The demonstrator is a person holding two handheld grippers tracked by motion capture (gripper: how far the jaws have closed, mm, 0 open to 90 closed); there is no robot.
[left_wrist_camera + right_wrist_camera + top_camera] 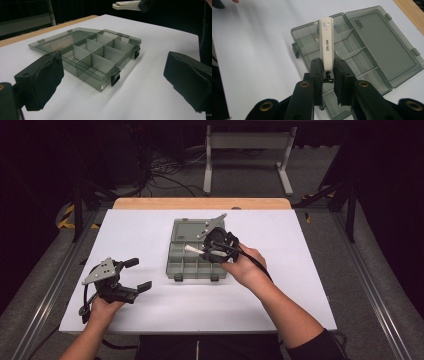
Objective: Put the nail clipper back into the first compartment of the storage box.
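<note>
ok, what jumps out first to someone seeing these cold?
The right gripper holds a white nail clipper over the open grey compartment box at the table's middle. The left gripper rests open near the table's left front, its fingers apart and empty.

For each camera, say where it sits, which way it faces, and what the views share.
High view: above the near side, facing forward and down at the table; both forearms, left gripper, right gripper.
Left gripper view: low over the table, facing the box; own open fingers.
Right gripper view: above the box, facing down; own fingers clamp the white tool.
All three share box and tool.
</note>
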